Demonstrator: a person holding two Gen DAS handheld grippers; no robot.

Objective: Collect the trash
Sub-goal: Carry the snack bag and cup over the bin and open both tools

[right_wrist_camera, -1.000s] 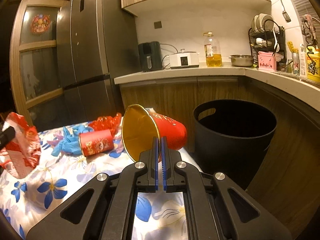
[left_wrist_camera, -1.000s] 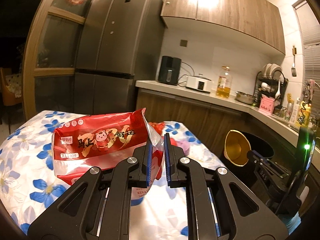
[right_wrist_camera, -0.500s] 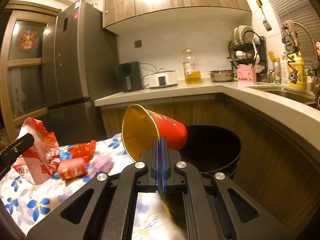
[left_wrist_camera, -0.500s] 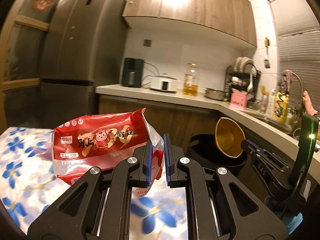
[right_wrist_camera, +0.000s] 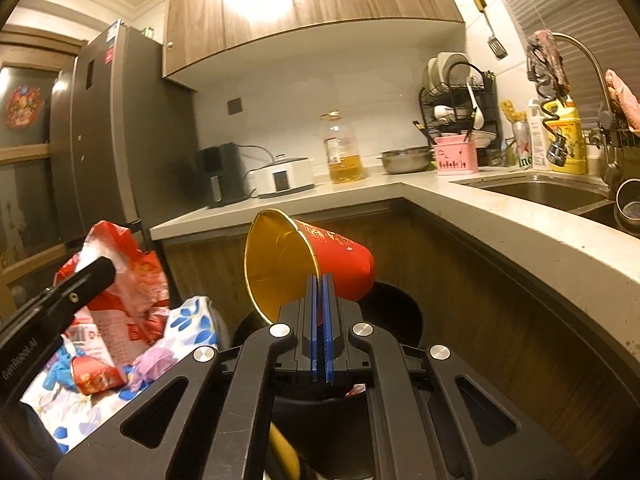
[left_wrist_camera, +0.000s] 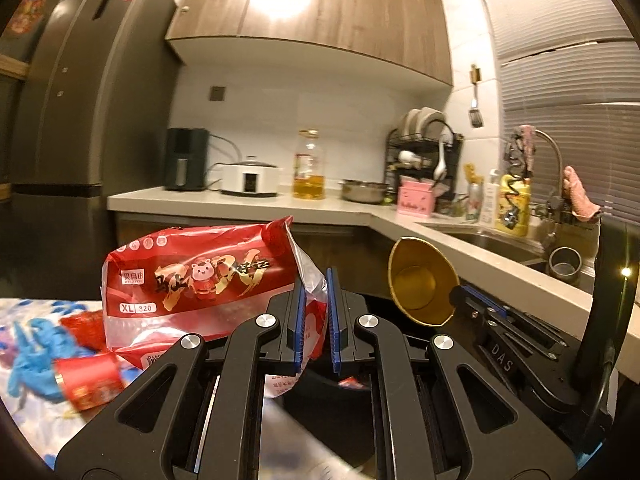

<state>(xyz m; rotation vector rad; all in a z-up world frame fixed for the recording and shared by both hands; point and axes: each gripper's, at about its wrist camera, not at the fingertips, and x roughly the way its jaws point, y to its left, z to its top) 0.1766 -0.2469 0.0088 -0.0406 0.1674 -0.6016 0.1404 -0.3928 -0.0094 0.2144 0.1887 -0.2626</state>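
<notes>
Left wrist view: your left tongs pinch the red bag; your right tongs grip the red cup above the black bin.

grippers showing: two, left gripper, right gripper | red bags showing: one | red-and-gold cups showing: one | black bins showing: one | small red cans lying: one | blue gloves lying: one

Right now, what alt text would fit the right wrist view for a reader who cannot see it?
The right gripper is shut on the rim of a red paper cup with a gold inside, held tilted above a black trash bin. At left, the left gripper holds a red plastic bag over a floral tablecloth.
</notes>
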